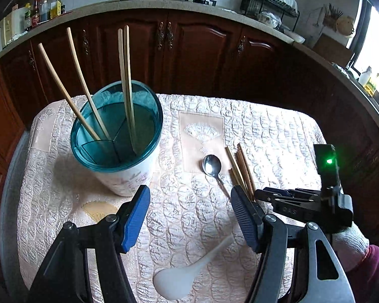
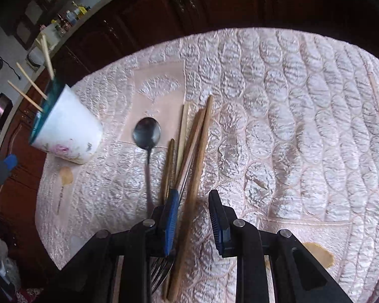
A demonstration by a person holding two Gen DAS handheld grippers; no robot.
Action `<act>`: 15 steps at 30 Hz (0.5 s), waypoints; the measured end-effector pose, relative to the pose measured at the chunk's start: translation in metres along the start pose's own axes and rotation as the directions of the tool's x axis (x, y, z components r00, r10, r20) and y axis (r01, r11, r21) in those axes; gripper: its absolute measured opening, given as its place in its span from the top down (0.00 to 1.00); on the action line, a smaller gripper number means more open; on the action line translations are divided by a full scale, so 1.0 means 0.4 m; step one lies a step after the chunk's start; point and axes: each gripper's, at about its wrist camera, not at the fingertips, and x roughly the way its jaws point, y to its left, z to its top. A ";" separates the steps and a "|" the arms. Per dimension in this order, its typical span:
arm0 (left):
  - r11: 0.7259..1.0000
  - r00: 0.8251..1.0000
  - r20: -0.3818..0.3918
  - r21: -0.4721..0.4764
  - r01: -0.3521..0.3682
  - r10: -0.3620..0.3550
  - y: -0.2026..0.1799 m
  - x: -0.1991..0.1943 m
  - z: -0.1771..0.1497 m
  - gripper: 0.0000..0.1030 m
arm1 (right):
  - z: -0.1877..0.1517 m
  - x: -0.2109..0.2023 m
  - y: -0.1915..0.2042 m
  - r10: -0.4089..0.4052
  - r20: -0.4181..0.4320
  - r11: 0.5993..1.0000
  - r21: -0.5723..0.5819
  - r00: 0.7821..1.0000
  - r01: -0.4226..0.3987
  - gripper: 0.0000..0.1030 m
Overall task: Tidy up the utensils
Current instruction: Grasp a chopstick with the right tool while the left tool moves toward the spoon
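A white utensil holder (image 1: 128, 161) with a teal divided rim stands on the quilted cloth and holds several light chopsticks (image 1: 126, 80); it also shows in the right wrist view (image 2: 68, 128). A metal spoon (image 1: 212, 165) (image 2: 147, 136) lies beside a bundle of brown chopsticks (image 1: 241, 169) (image 2: 198, 151). A fork (image 2: 160, 272) lies under the right gripper. A white ceramic spoon (image 1: 179, 277) lies near the left gripper. My left gripper (image 1: 189, 197) is open and empty above the cloth. My right gripper (image 2: 193, 199) is open, its jaws on either side of one brown chopstick.
The table is covered by a pink quilted cloth (image 1: 265, 131). Dark wooden cabinets (image 1: 189, 50) and a kitchen counter with bottles (image 1: 43, 10), pots and a dish rack stand behind it. The right gripper's body (image 1: 303, 202) shows at the right in the left wrist view.
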 end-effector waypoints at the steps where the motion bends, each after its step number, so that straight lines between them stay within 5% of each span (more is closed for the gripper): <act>1: 1.000 1.000 -0.004 0.003 -0.003 0.003 -0.001 0.005 -0.003 0.35 | -0.001 0.007 -0.002 -0.006 0.003 1.000 0.003 1.000 0.006 0.77; 6: 1.000 0.999 -0.042 0.024 -0.010 0.011 -0.021 0.052 -0.006 0.35 | -0.002 0.011 -0.018 -0.009 0.014 0.999 0.035 1.000 0.009 0.91; 15: 1.000 0.996 -0.087 0.012 -0.003 0.004 -0.063 0.196 0.013 0.35 | -0.072 -0.077 -0.156 -0.038 0.040 0.990 0.139 0.998 0.032 0.90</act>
